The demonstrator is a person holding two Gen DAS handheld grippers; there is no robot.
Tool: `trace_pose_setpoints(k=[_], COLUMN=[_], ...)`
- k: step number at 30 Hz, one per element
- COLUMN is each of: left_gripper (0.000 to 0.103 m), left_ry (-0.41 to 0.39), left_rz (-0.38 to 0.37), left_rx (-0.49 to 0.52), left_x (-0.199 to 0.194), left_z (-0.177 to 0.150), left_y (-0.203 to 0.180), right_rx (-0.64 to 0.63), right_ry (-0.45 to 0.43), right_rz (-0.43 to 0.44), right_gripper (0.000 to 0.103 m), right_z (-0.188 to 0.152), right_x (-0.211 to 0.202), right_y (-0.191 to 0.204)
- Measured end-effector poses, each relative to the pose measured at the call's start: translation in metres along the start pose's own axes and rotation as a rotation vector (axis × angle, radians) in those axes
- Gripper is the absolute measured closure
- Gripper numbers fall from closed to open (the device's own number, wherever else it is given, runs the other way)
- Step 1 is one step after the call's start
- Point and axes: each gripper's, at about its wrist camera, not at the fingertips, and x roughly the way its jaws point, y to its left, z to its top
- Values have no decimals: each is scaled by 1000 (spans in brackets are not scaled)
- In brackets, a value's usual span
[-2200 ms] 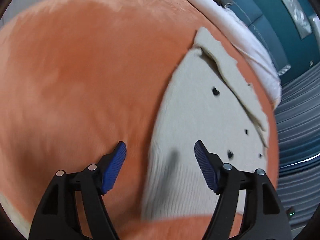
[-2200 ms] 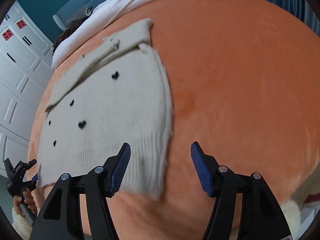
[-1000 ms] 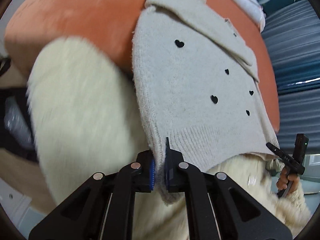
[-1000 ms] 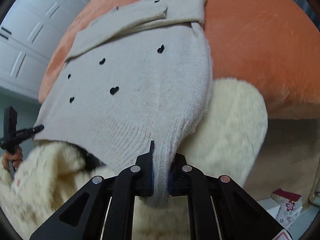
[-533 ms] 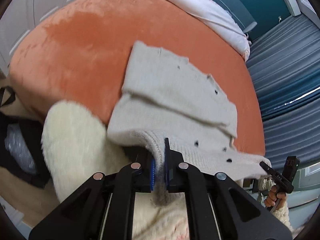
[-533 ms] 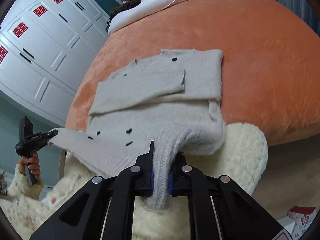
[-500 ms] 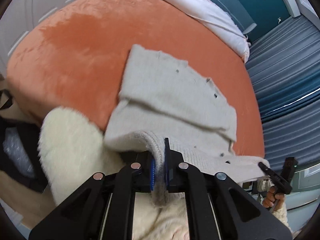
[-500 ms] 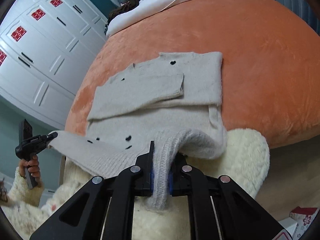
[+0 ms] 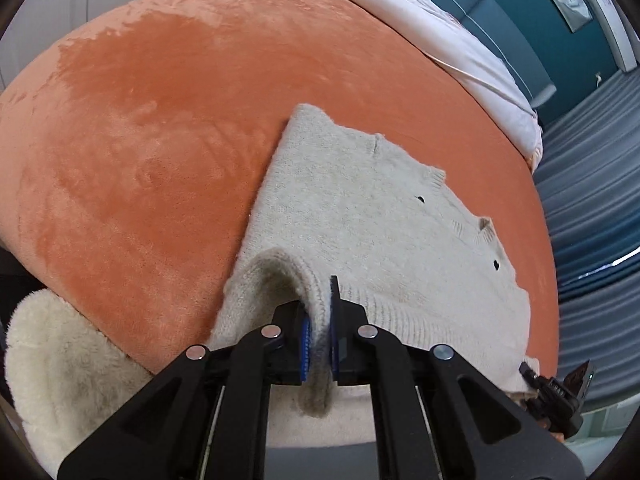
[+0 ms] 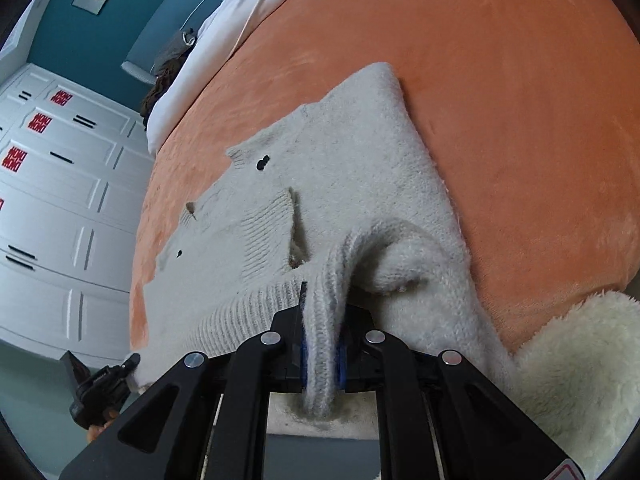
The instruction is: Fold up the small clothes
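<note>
A small cream knit sweater (image 9: 372, 208) with black heart spots lies on the orange bed cover (image 9: 160, 120), its sleeves folded across the body. My left gripper (image 9: 319, 344) is shut on the ribbed hem at one bottom corner, lifted and carried over the body. In the right wrist view the same sweater (image 10: 340, 184) shows, and my right gripper (image 10: 322, 354) is shut on the hem's other corner. The hem stretches between the two grippers, doubled over the lower part. Each gripper also shows small at the edge of the other's view.
A fluffy cream sleeve (image 9: 60, 368) of the person rests at the bed's near edge, and again in the right wrist view (image 10: 580, 360). A white duvet (image 9: 440, 40) lies at the bed's far end. White wardrobe doors (image 10: 52, 200) and blue curtains (image 9: 592, 200) flank the bed.
Both grippers, still shut on the hem corners, moved forward over the bed, carrying the bottom of the sweater up and over its body; the hearts on the lower front are now covered.
</note>
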Motion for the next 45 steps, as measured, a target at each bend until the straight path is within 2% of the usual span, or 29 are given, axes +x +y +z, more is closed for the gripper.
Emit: trace_pose_setpoints(k=[4, 6, 8, 10, 12, 13, 14, 15, 16, 17, 20, 21, 24, 25, 26, 27, 29, 31, 34, 37, 38, 39, 41, 42, 43, 45], left_gripper=[97, 96, 95, 90, 90, 88, 84, 67, 42, 35, 33, 33, 33, 33, 33, 33, 33, 33, 34, 35, 35, 35, 35, 35, 35, 35], left_ry=[-60, -73, -71, -42, -2, -11, -36, -54, -80, -123, -169, -174, -173, -154, -136, -126, -104, -83, -51, -21, -10, -4, -11, -12, -15, -14], left_rz=[-48, -53, -33, 50, 47, 24, -19, -45, -40, -7, 47, 52, 55, 64, 73, 84, 87, 87, 120, 125, 114, 99, 89, 91, 94, 96], left_rx=[15, 34, 60, 85, 45, 28, 26, 33, 45, 64, 104, 101, 127, 140, 147, 145, 134, 110, 92, 54, 35, 18, 27, 37, 47, 50], left_x=[-15, -10, 6, 41, 61, 58, 49, 40, 30, 17, 0, -3, -3, 1, 5, 9, 15, 18, 25, 32, 34, 35, 34, 34, 34, 34], left_z=[14, 31, 45, 57, 59, 59, 56, 53, 49, 45, 39, 39, 39, 39, 38, 36, 29, 22, 15, 14, 13, 13, 13, 14, 14, 14], left_y=[-13, -24, -33, -35, -29, -27, -25, -25, -25, -24, -23, -23, -29, -31, -32, -31, -27, -19, -7, 10, 15, 21, 22, 21, 20, 20], right_rx=[8, -8, -12, -1, 22, 15, -12, -51, -91, -141, -265, -291, -381, -441, -490, -538, -595, -626, -686, -748, -780, -824, -906, -943, -993, -1058], right_ry=[-60, -88, -85, -49, -28, -51, -85, -117, -152, -196, -295, -307, -212, -170, -127, -70, 93, 244, 353, 412, 425, 442, 467, 472, 472, 443], right_rz=[79, 83, 51, -13, -70, -69, -69, -83, -105, -134, -197, -180, -93, -64, -35, -5, 77, 126, 112, 121, 122, 109, 61, 27, -2, -7], right_gripper=[93, 93, 91, 90, 88, 85, 79, 73, 55, 47, 47, 47, 51, 55, 65, 68, 82, 88, 85, 77, 68, 63, 63, 70, 96, 100], right_z=[12, 29, 44, 53, 55, 54, 51, 47, 42, 38, 35, 38, 57, 63, 64, 65, 60, 47, 17, -22, -33, -46, -68, -75, -82, -88], right_x=[-19, -19, -5, 24, 37, 33, 24, 15, 6, -4, -21, -19, 10, 30, 46, 67, 122, 174, 229, 257, 264, 274, 292, 299, 305, 305], right_y=[10, 18, 18, 12, 13, 19, 26, 35, 44, 54, 84, 98, 145, 173, 193, 215, 260, 293, 330, 357, 364, 372, 382, 386, 388, 397])
